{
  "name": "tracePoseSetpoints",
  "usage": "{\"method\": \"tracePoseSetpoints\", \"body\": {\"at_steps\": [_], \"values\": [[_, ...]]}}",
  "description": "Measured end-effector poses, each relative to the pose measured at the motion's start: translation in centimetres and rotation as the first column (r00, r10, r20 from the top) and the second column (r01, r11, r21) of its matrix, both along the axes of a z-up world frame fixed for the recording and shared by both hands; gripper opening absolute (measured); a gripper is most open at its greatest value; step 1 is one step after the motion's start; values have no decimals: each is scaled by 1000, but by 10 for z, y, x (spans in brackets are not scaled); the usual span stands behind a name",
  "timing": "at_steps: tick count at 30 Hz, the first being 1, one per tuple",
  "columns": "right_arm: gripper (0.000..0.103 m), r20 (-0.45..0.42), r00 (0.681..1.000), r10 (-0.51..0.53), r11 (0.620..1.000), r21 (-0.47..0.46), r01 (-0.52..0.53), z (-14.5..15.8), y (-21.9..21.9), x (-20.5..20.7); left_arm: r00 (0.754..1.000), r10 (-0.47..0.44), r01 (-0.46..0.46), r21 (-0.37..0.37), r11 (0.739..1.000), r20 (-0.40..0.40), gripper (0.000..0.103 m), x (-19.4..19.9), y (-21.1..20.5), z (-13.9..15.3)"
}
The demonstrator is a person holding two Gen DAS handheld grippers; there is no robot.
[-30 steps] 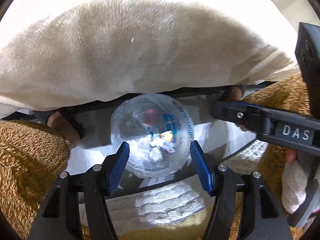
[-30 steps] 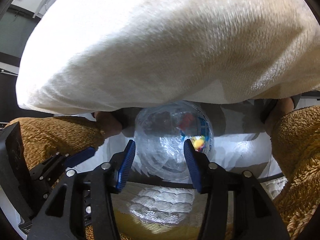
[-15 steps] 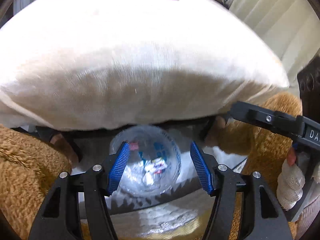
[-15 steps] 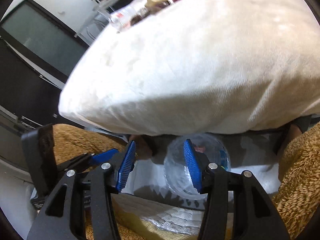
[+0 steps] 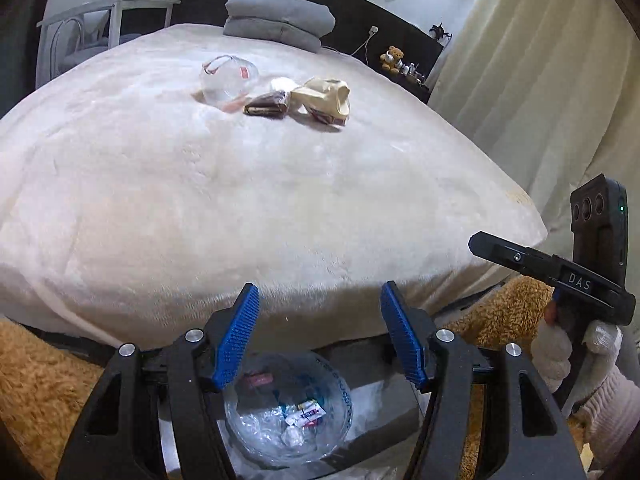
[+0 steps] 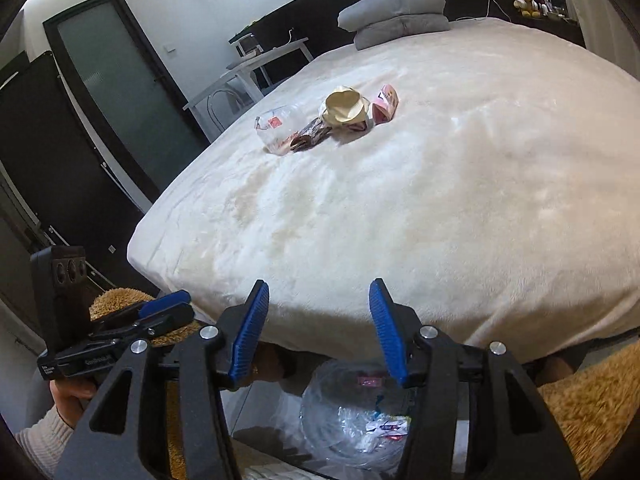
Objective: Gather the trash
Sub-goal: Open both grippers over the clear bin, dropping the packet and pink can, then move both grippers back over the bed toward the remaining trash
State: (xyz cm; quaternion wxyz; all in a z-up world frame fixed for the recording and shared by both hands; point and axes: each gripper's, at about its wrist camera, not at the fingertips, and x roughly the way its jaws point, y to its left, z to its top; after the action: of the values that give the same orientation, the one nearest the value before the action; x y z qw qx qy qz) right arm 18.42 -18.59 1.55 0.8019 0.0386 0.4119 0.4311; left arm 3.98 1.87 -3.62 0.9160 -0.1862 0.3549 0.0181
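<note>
Here, both two-finger grippers hang at the foot of a wide bed covered in a cream plush blanket (image 5: 280,184). The left gripper (image 5: 320,336) has its blue ridged pads spread wide and holds nothing; the right gripper (image 6: 316,328) is spread the same way, also empty.

Just beneath the fingers of both stands a clear plastic-lined bin (image 5: 288,420) with a few small wrappers already lying inside.

Far ahead of the fingertips, well out on the blanket, a cluster of trash waits: a crumpled clear plastic bottle (image 5: 228,80), a dark brown snack wrapper (image 5: 266,105) touching it, a crushed beige paper cup (image 5: 324,98), and a small pink carton (image 6: 386,102) beside that.

The pieces lie pressed together, so closing on one may drag or scatter its neighbours. The thin bottle could squirt from the pads, and the soft blanket may get pinched along with a wrapper.
</note>
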Motion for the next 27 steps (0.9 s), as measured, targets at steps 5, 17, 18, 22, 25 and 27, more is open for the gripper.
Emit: {"method": "tracePoseSetpoints", "body": {"at_steps": [5,17,18,22,25,27], "values": [[54,27,1000,-5,1000,-26,6,3,9,25,999,-5,4,29,1000,41,62,19,20,14],[59,145,989,31,990,-137,-11,6,63,87,994,22,-31,79,996,109,81,60,73,37],[62,141,990,28,991,-136,-9,6,67,93,993,29,-37,67,997,116,83,62,79,37],[67,135,991,15,994,-111,0,9,77,111,988,62,-68,41,997,139,87,77,104,40],[79,126,992,1,997,-83,10,11,85,123,988,54,-53,-9,999,148,96,92,122,37],[89,113,994,0,998,-63,8,12,91,129,991,49,-44,-45,998,124,97,104,131,32]]}}
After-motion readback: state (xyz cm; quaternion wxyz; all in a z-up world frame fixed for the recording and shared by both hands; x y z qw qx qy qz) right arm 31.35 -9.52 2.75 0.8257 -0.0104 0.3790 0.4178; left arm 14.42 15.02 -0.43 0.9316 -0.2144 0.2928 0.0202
